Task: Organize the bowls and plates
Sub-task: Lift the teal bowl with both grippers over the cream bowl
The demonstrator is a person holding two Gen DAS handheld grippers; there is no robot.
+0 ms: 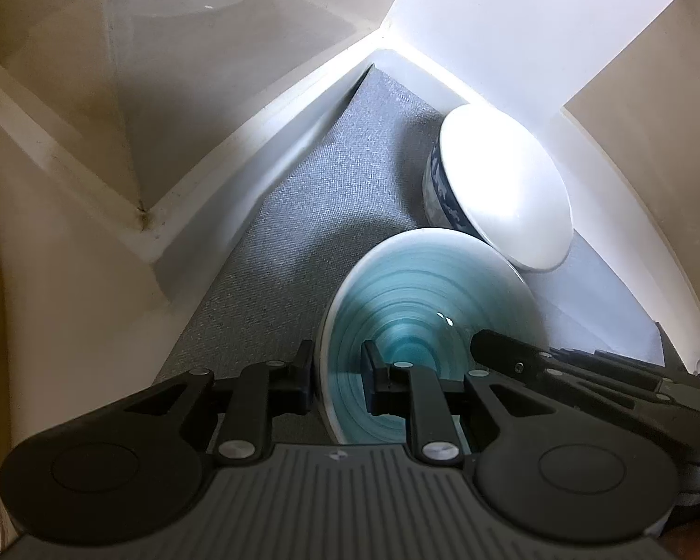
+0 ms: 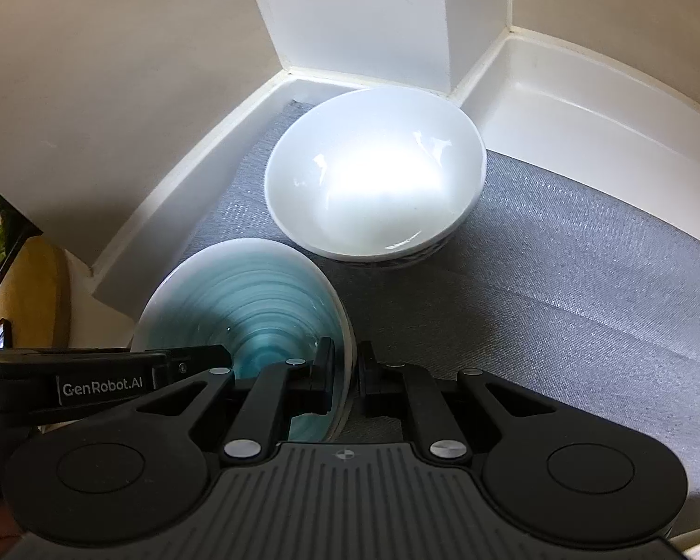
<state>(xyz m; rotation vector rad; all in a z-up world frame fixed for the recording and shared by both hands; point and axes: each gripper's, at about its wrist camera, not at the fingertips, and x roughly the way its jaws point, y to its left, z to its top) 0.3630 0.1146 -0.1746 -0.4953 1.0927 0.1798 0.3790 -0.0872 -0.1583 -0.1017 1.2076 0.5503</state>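
two grippers on one teal bowl, seen from each wrist. the teal bowl sits on a grey mat inside a white tray, and serves here as the landmark. left gripper: jaws narrow and clamped on the bowl's near-left rim, one finger outside the wall, the other inside over the teal rings. right gripper: jaws drawn close and pinching the bowl's rim on the opposite side, one finger inside the bowl, the other outside over the mat. in the left view the right gripper enters from the lower right and reaches over the bowl's rim; in the right view the left gripper, lettered "genrobot.ai", enters from the left edge at the bowl's rim. a white bowl with a blue pattern on its outer wall stands just behind the teal bowl, in the tray's corner; the two rims look to touch or nearly so, which cannot be settled. whether the teal bowl is lifted off the mat cannot be told.
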